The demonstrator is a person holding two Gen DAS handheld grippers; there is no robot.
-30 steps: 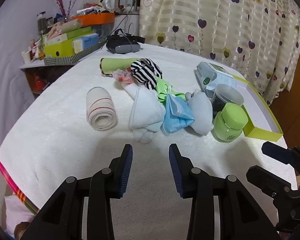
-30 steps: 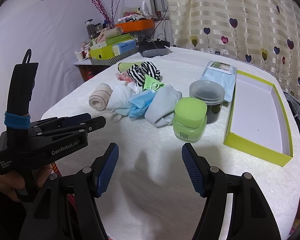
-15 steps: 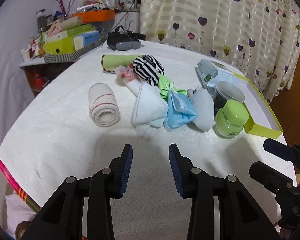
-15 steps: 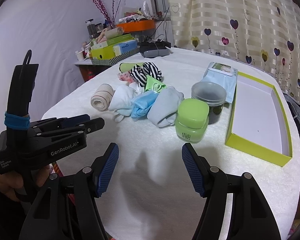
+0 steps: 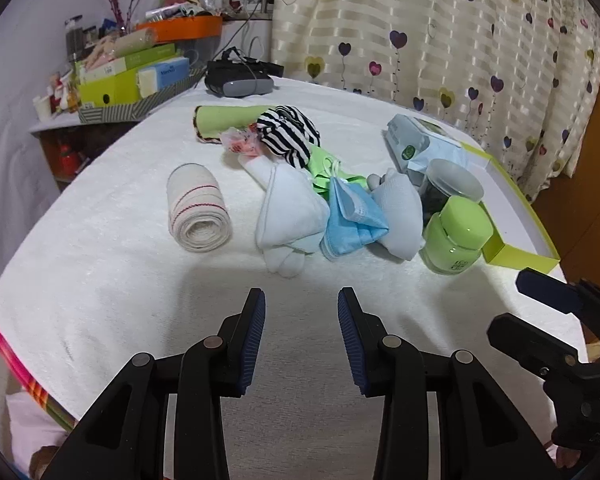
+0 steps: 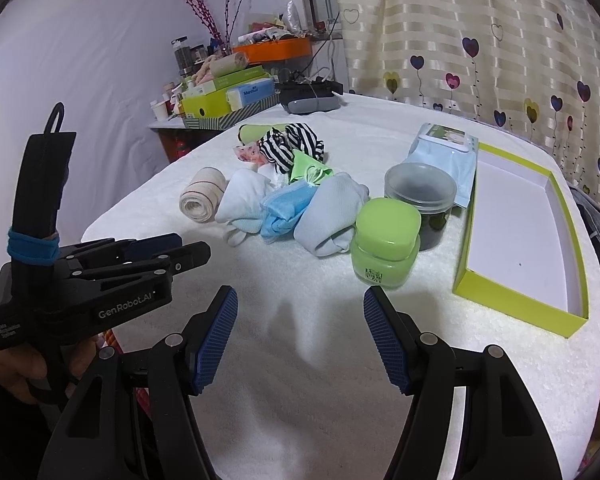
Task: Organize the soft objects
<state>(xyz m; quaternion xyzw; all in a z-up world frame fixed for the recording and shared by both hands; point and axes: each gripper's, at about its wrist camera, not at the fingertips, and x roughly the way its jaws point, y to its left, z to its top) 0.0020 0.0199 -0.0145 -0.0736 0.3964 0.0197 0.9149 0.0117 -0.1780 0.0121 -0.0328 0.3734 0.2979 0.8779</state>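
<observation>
A heap of soft things is seen in the middle of the white tabletop (image 5: pixel 100 280). In the left wrist view, a rolled bandage (image 5: pixel 198 213) is laid at 9 o'clock of the heap, a little apart from it. Just beside it a white sock (image 5: pixel 290 216) is found, then a blue face mask (image 5: pixel 352 216) touching it, then a pale grey sock (image 5: pixel 400 210) at 3 o'clock. A striped black and white cloth (image 5: pixel 288 134) and a green cloth (image 5: pixel 228 118) are piled at 12 o'clock. A green jar (image 5: pixel 456 236) is stood just beside the grey sock, with a dark tub (image 5: pixel 448 188) behind it. A pack of wipes (image 6: pixel 448 152) and a green box (image 6: pixel 516 300) are seen further right. The left gripper (image 5: pixel 300 336) is held near the front edge, its jaws open with nothing between them. The right gripper (image 6: pixel 300 336) is held the same way, its jaws wide open and bare.
</observation>
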